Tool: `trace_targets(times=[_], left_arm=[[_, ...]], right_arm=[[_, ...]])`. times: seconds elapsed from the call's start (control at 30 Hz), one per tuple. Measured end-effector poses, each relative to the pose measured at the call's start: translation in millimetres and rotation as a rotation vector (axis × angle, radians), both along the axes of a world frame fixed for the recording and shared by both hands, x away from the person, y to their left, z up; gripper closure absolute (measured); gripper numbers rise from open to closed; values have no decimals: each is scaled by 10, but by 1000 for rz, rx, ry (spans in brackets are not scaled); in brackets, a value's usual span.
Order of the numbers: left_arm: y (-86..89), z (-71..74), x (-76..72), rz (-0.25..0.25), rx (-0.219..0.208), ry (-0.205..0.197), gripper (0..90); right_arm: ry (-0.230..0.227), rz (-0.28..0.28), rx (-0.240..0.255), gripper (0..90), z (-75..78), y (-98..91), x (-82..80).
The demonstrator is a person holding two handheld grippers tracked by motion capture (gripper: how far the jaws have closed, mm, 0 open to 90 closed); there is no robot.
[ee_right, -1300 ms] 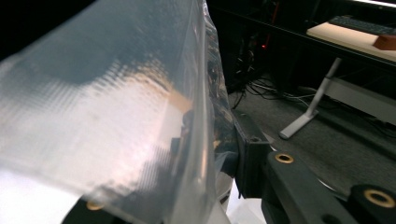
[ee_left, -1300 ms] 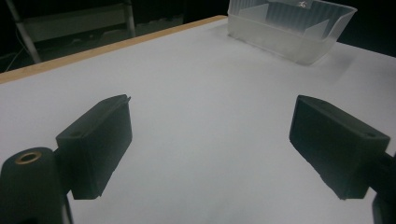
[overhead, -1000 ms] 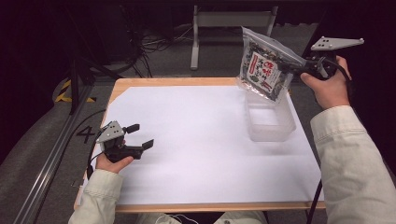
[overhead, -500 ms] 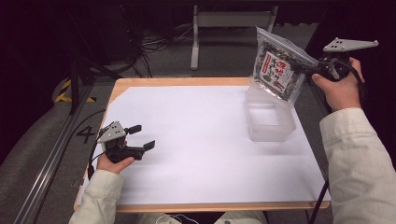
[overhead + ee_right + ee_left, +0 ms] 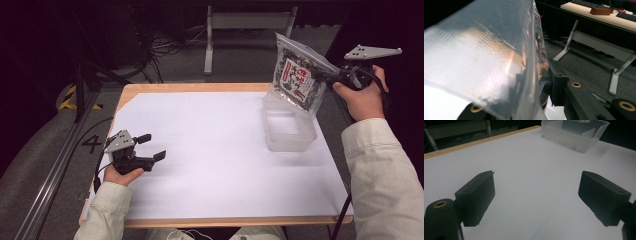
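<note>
A clear snack bag (image 5: 298,80) with a red and white label and dark contents hangs in the air over the far end of a clear plastic container (image 5: 289,131). My right gripper (image 5: 322,78) is shut on the bag's right edge. In the right gripper view the bag's shiny film (image 5: 486,57) lies right across the lens, pinched at the right gripper (image 5: 541,87). My left gripper (image 5: 153,146) rests low over the white sheet at the near left, open with nothing in it. In the left gripper view the left gripper (image 5: 536,195) has its jaws wide apart, and the container (image 5: 574,135) stands farther off.
A white sheet (image 5: 210,150) covers the wooden table (image 5: 200,87). The container stands at its right side, near the edge. Beyond the table are a dark floor, cables and a metal desk leg (image 5: 207,50). A rail runs along the left.
The right hand has carried the bag a little to the right, and it now hangs more upright over the container. The left gripper has stayed in place, still open.
</note>
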State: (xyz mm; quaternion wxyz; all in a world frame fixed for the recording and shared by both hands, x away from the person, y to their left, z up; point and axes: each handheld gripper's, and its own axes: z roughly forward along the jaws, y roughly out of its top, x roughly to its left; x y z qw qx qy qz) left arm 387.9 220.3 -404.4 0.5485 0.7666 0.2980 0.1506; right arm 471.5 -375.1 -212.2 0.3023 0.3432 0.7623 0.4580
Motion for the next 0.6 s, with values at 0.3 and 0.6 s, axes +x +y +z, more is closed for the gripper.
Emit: trace_targets(times=[0.3,0.6], left_arm=[[-2,4,-2,-2,7,0,147],[3,-1,3,-2,12,-1,146]], right_arm=[[29,11,-24,764,-137,92,9],[54,-5,-13,764,-267,82,30]])
